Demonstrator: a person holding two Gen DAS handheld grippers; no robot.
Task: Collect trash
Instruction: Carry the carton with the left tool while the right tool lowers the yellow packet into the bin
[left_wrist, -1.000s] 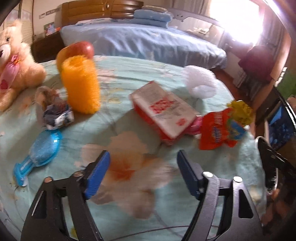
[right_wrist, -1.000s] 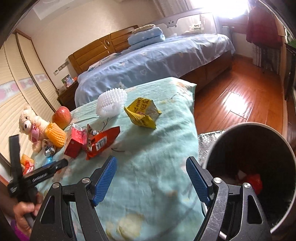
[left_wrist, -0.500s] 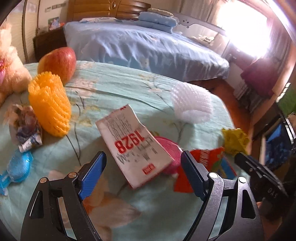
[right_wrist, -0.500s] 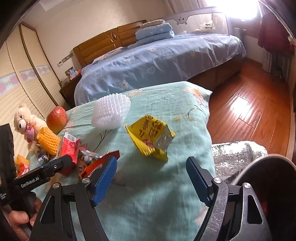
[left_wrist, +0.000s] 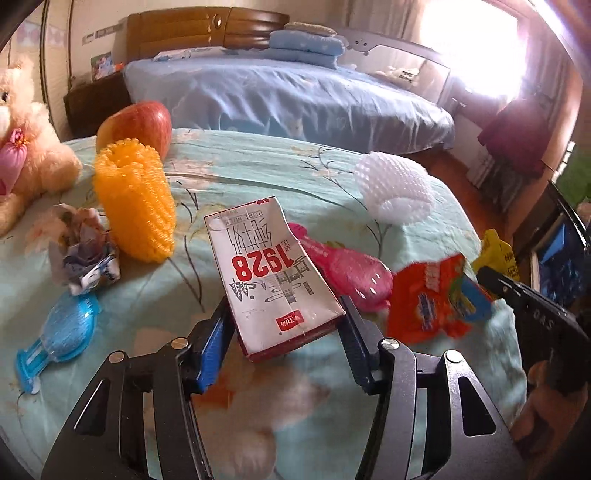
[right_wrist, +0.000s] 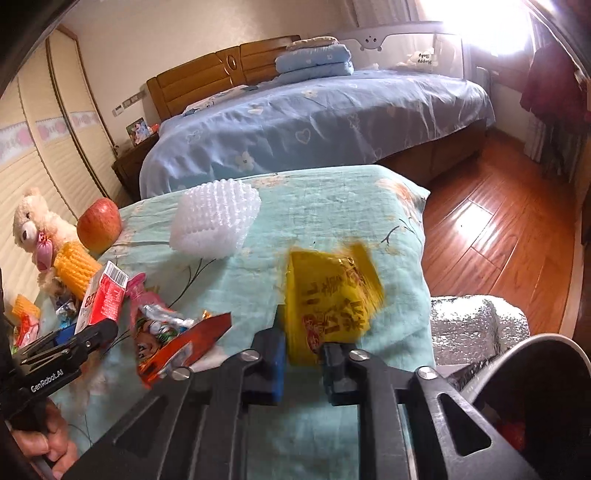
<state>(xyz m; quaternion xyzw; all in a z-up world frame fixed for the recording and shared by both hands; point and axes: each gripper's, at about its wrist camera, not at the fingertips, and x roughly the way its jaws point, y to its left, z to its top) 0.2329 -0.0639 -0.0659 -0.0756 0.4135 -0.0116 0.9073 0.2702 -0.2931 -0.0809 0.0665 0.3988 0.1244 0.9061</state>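
A red apple sits on the floral tablecloth, touching an upright orange foam net sleeve. A cream teddy bear sits at the left edge; a blue brush lies nearer. Behind, a blue-covered bed carries folded bedding.

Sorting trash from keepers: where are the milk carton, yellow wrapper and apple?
milk carton (left_wrist: 273, 273), left wrist view, printed top face.
yellow wrapper (right_wrist: 328, 299), right wrist view, front panel.
apple (left_wrist: 138, 123), left wrist view, red side.
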